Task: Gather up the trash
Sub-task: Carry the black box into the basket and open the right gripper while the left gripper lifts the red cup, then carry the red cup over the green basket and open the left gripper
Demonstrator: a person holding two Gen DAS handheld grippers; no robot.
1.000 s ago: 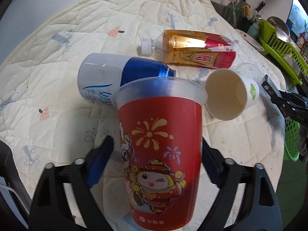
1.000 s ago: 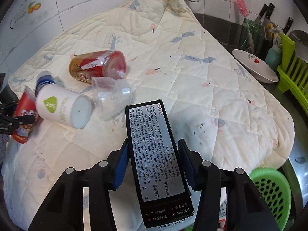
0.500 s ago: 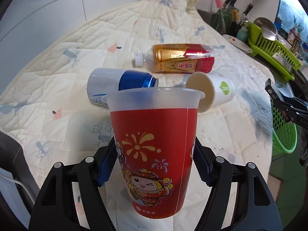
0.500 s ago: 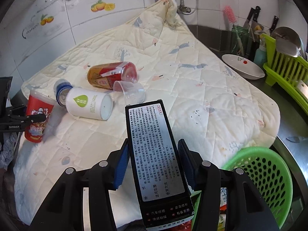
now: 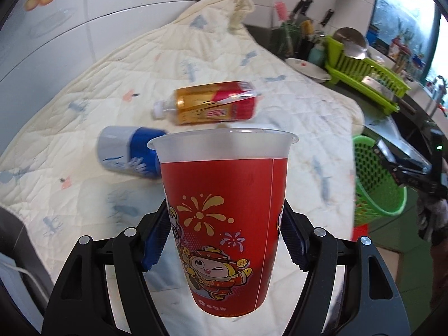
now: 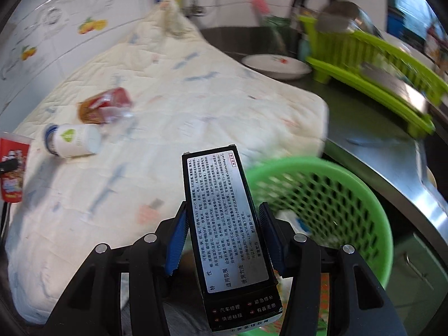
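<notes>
Red cup (image 5: 224,224): upright between the jaws of the left gripper (image 5: 224,240), blue pads pressed on its two sides, frosted rim above them; the jaws have just been closing on it.
Black box (image 6: 228,235): long carton with a white printed label, pinched lengthwise by the right gripper (image 6: 224,238), its far end sticking out past the pads.
Green basket (image 6: 364,196): just beyond and right of the right jaws, below the box's far end; paper scraps inside.
Blue-and-white can (image 5: 128,151): on its side on the quilt (image 5: 112,89), beyond the left jaws, partly hidden by the cup's rim.
Gold-and-red bottle (image 5: 215,103): lying farther out than the can, white cap pointing left.
White paper cup (image 6: 75,140): on its side, far left of the right jaws, close to the bottle.
Dish rack (image 6: 378,64): green, far right, beyond the basket.
White plate (image 6: 277,65): just left of the rack.
</notes>
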